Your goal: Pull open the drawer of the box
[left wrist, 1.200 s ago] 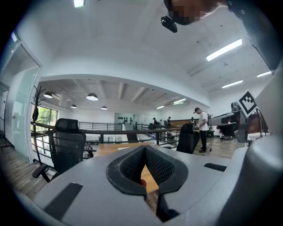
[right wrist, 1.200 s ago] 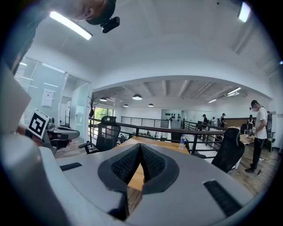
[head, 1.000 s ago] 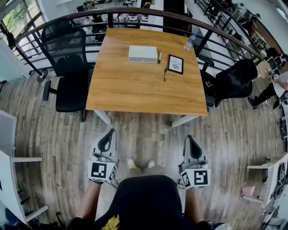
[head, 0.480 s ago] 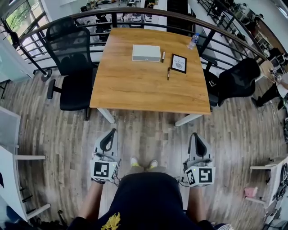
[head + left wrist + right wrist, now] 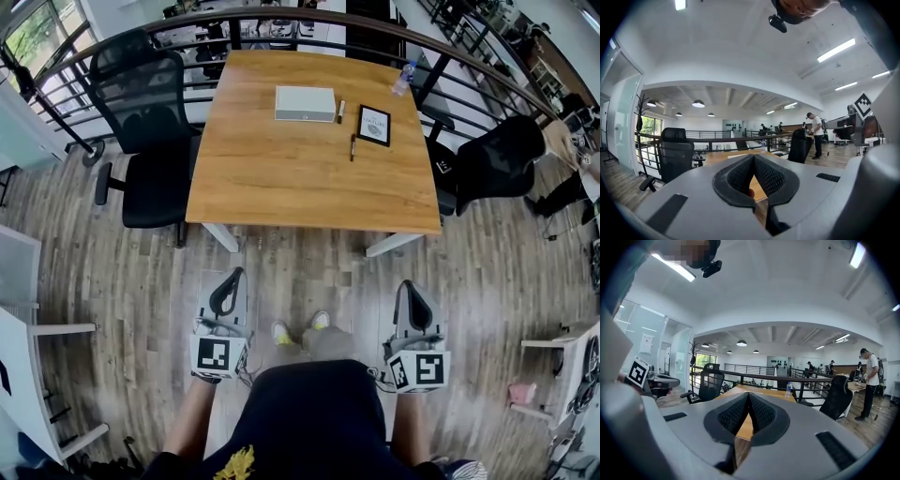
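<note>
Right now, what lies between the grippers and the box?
Head view: from left gripper and right gripper, only floor, then bare table up to the box.

Open office, swivel chair [image 5: 142, 122], wooden table [image 5: 300, 173]

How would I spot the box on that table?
Start from the square wooden table in the middle of the floor. Near its far edge lies the box, a flat, pale rectangle. It is the largest and lightest thing there, left of a small pen and a dark-framed card.
</note>
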Motion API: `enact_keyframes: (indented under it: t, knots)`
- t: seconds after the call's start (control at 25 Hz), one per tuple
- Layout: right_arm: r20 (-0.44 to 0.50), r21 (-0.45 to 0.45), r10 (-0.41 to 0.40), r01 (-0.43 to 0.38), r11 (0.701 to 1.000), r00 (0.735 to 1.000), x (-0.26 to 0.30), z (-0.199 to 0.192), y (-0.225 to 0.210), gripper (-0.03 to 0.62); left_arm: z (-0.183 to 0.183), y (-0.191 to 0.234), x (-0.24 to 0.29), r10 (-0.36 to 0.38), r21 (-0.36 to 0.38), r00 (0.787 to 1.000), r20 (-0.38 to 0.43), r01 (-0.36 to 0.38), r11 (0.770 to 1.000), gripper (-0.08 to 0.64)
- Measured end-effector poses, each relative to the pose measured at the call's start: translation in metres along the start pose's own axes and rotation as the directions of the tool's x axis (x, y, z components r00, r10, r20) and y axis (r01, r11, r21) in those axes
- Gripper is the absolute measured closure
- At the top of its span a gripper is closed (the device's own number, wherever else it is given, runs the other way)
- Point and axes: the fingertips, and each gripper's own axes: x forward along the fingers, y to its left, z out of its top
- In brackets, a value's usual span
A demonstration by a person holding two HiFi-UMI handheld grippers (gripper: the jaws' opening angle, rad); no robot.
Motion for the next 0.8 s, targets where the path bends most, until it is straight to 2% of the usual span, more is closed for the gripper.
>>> enact_keyframes:
  t: [0.2,0.4,0.52,0.8]
  knots:
    - [0.007,-0.016,0.014,-0.014,1.000,1.000,0.019,0.005,-0.009,0.597,0.004,0.003,0.015,0.009,0.028,1.000,0.001,-0.009,1.000,0.543]
    - [0.016,0.008,0.051,-0.052,0.999,0.999,0.060,0.008,-0.030,0.597,0.017,0.002,0.053,0.032,0.012,0.999,0.007,-0.033,0.999,0.543]
    - [0.026,0.023,0.077,-0.078,0.997,0.997,0.096,0.009,-0.049,0.597,0.024,0.002,0.081,0.039,0.053,0.999,-0.003,-0.039,0.998,0.543]
    - [0.086,0.057,0.107,-0.112,0.992,0.991,0.161,0.013,-0.107,0.597,0.021,0.008,0.133,0.131,0.079,0.989,-0.062,-0.126,0.989,0.543]
